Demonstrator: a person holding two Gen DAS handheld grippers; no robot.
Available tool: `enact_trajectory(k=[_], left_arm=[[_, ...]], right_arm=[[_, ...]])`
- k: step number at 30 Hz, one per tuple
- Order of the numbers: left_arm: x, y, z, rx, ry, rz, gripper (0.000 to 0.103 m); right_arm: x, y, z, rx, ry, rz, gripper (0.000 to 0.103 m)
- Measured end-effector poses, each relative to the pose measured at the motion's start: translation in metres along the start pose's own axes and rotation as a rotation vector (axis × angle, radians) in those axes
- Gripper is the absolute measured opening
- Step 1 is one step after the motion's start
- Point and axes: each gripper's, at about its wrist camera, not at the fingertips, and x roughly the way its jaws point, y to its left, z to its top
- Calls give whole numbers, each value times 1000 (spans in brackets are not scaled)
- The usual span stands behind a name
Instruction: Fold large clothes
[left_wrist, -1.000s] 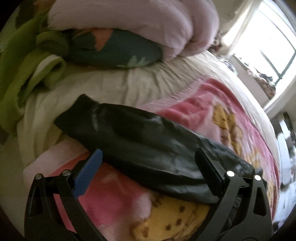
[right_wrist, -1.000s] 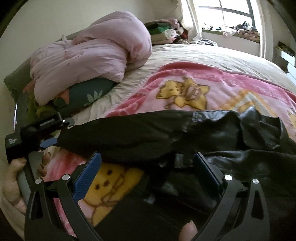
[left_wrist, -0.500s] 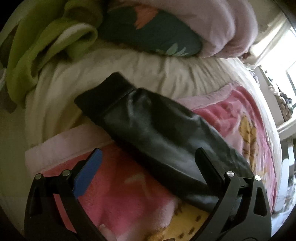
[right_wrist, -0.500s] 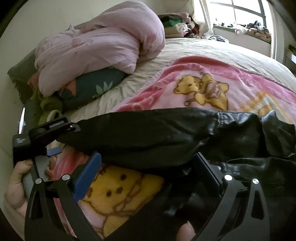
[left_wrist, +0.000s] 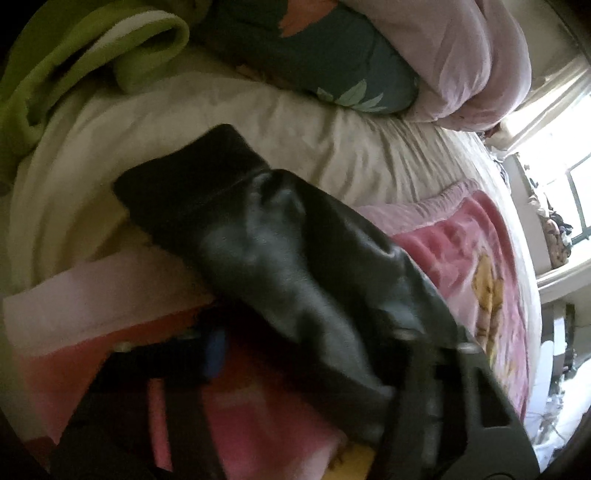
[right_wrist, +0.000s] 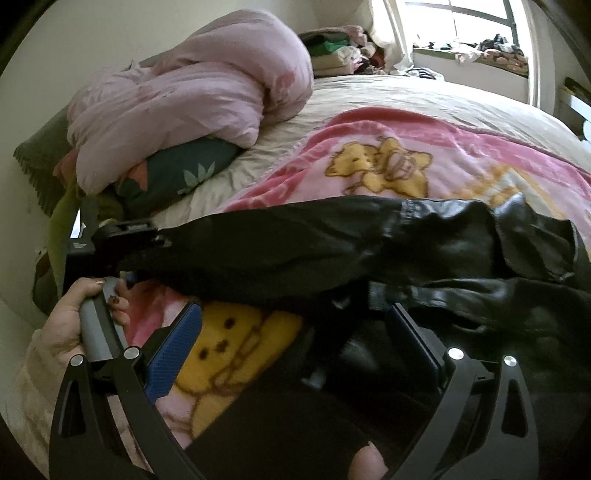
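A black leather jacket (right_wrist: 424, 251) lies across the pink bear-print blanket (right_wrist: 369, 147) on the bed. One of its sleeves (left_wrist: 266, 236) stretches toward the cream sheet, cuff outermost. My left gripper (left_wrist: 317, 347) is low over the sleeve behind the cuff, blurred, its jaws closing with the sleeve between them. Blanket still shows between the blue pad (left_wrist: 216, 350) and the sleeve's edge. The right wrist view shows the left gripper (right_wrist: 125, 254) at the sleeve's end, held by a hand (right_wrist: 70, 317). My right gripper (right_wrist: 295, 332) stands open over the jacket's body, gripping nothing.
A pink duvet (right_wrist: 192, 99) is heaped on a dark leaf-print pillow (right_wrist: 173, 177) at the head of the bed. A green blanket (left_wrist: 74, 62) lies bunched beside them. Folded clothes (right_wrist: 332, 48) sit in the far corner under a bright window (right_wrist: 476, 18).
My left gripper has sunk closer to the sleeve and rolled, and its jaws have narrowed from wide open. The right gripper has stayed open over the jacket.
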Motion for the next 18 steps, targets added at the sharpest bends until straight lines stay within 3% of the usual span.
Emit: enact_trajectory(k=[1, 4, 8, 13, 18], left_arm=[[-1, 0, 1, 6, -9, -3, 20], [-8, -12, 1, 77, -38, -38, 8], [-30, -30, 2, 155, -106, -106, 6], [-65, -47, 0, 215, -172, -250, 2], [-102, -63, -9, 266, -254, -373, 0]], right_arm=[[-2, -3, -1, 5, 0, -4, 99], [-8, -13, -6, 26, -5, -14, 98], [-15, -23, -13, 55, -18, -16, 98], [-26, -32, -21, 84, -36, -22, 98], [-43, -36, -31, 72, -97, -133, 98]])
